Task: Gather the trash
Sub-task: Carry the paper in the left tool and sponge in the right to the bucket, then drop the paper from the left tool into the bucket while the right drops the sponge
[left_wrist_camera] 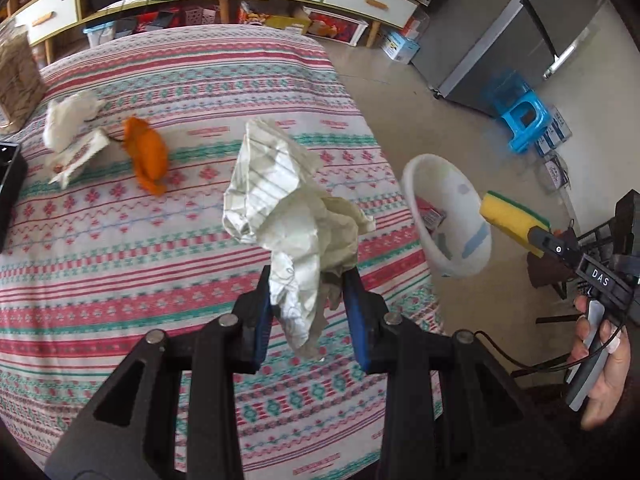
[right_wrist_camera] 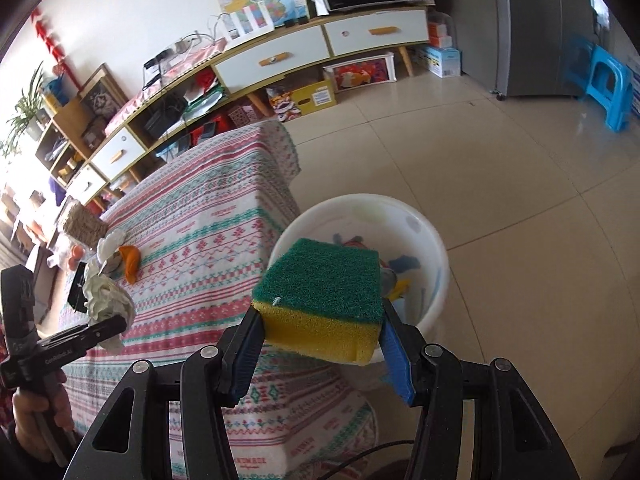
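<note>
- Left wrist view: the left gripper pinches a crumpled wad of lined paper, blue pads pressed on its lower end, held up over the patterned tablecloth.
- On the cloth farther back lie an orange scrap and white crumpled wrappers, close together.
- Off the table's right edge sits the white bucket, bits of trash inside; the right gripper appears beside it with a sponge.
- Right wrist view: the right gripper clamps a yellow sponge with a green scouring face, just in front of the bucket's rim on the tiled floor.
- At far left, the left gripper carries the paper wad above the table.
</note>
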The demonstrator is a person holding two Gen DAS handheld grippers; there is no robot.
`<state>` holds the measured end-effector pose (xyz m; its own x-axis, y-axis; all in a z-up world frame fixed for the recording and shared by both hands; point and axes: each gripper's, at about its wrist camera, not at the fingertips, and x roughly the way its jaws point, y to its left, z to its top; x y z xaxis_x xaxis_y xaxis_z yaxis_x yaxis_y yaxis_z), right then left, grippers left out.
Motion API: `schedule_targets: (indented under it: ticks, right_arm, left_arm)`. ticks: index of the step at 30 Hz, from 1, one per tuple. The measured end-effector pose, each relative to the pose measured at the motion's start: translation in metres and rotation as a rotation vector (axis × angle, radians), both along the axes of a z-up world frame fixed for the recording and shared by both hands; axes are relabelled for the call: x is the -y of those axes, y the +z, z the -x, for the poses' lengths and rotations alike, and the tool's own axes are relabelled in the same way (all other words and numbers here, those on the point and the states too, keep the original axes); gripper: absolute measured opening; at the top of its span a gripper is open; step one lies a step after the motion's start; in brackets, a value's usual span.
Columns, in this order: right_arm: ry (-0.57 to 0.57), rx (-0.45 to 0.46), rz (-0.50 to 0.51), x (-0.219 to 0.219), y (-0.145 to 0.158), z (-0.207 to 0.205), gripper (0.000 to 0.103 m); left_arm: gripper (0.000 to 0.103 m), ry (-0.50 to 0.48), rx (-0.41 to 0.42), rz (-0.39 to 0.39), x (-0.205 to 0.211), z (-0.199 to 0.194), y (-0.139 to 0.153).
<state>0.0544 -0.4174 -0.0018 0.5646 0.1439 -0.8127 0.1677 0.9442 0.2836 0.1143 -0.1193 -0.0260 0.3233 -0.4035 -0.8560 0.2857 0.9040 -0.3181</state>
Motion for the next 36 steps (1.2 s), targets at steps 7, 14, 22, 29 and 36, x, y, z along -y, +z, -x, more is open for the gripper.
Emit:
schedule_targets:
  ticks: [7,14,22,29,36]
  right_arm:
    - [-0.075,-0.017,-0.009,0.037,-0.010,0.019,0.056]
    - [-0.136,-0.040,-0.037,0.067,-0.021,0.033,0.056]
    - [-0.190,-0.045,-0.052,0.085,-0.026,0.045,0.056]
    - [-0.190,-0.037,-0.055,0.084,-0.024,0.042,0.056]
    - [-0.154,-0.040,-0.047,0.065,-0.023,0.025,0.056]
  left_arm:
    - [0.035,-0.133,-0.004,0.001,0.085,-0.010,-0.003]
    - [0.035,-0.231,0.006,-0.025,0.148,-0.024,-0.013]
    - [0.039,-0.276,0.075,-0.073,0.169,-0.022,-0.019]
    - [0.078,-0.234,0.144,-0.083,0.154,-0.022,-0.003]
    - [0.086,-0.193,0.163,-0.127,0.108,-0.013,0.005]
